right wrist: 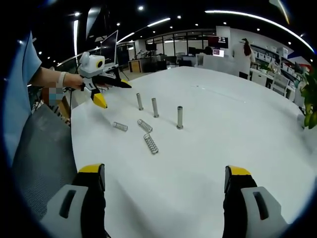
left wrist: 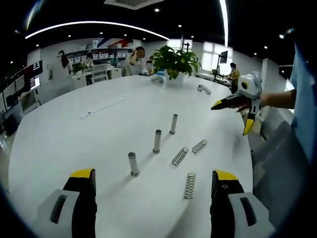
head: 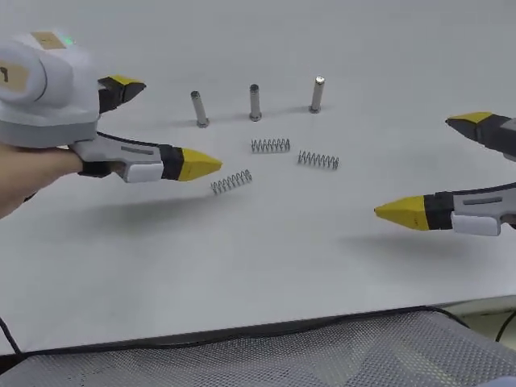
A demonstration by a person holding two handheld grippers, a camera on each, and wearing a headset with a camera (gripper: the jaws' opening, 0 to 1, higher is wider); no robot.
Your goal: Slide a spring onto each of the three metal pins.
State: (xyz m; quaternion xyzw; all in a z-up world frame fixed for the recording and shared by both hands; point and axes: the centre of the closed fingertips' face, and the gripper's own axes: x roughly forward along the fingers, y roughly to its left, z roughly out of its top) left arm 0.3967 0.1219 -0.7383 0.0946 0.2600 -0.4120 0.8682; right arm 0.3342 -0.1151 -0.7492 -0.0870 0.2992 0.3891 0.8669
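We find three metal pins standing upright in a row at the far middle of the white table (head: 266, 266): the left pin (head: 198, 109), the middle pin (head: 255, 103) and the right pin (head: 317, 94). Each one is bare. Three springs lie flat on the table just nearer than the pins, apart from one another. The far spring (head: 270, 145) lies close to the middle pin's foot, the right spring (head: 318, 160) lies beside it, and the near spring (head: 231, 181) lies slanted further left.

The left gripper (head: 165, 125) hangs above the table on the left. Its jaws are spread wide and hold nothing, and its nearer yellow tip is just left of the near spring. The right gripper (head: 415, 165) hangs on the right, well apart from the springs, its jaws also spread wide and empty. Along the table's near edge we see grey mesh (head: 322, 355), possibly a chair back.
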